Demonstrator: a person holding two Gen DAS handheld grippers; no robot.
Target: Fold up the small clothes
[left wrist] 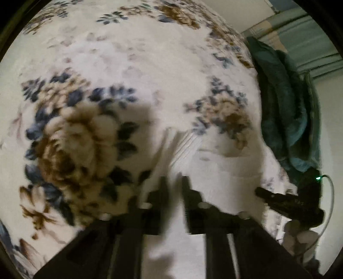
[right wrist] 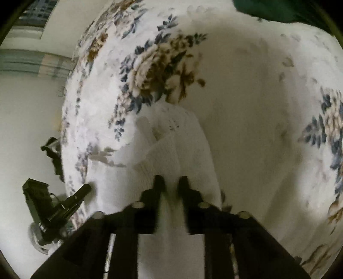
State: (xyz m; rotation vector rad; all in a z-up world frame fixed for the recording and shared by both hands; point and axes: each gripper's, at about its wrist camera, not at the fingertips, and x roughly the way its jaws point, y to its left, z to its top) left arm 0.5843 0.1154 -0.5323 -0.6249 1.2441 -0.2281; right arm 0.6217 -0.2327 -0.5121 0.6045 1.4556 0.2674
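Note:
A small white ribbed knit garment (right wrist: 184, 146) lies on a floral blanket (right wrist: 246, 90). In the right wrist view my right gripper (right wrist: 171, 182) is shut on the garment's near edge, with white fabric bunched between the fingers. In the left wrist view my left gripper (left wrist: 174, 182) is also closed on the white garment (left wrist: 214, 163), with cloth between its fingers; the frame is blurred. The right gripper (left wrist: 278, 199) shows at the right of the left wrist view, and the left gripper (right wrist: 70, 199) shows at the lower left of the right wrist view.
The blanket (left wrist: 128, 64) is cream with blue and brown flowers. A dark teal blanket (left wrist: 285, 103) is piled at the bed's right side and shows at the top of the right wrist view (right wrist: 278, 8). Striped curtains (left wrist: 300, 28) hang behind.

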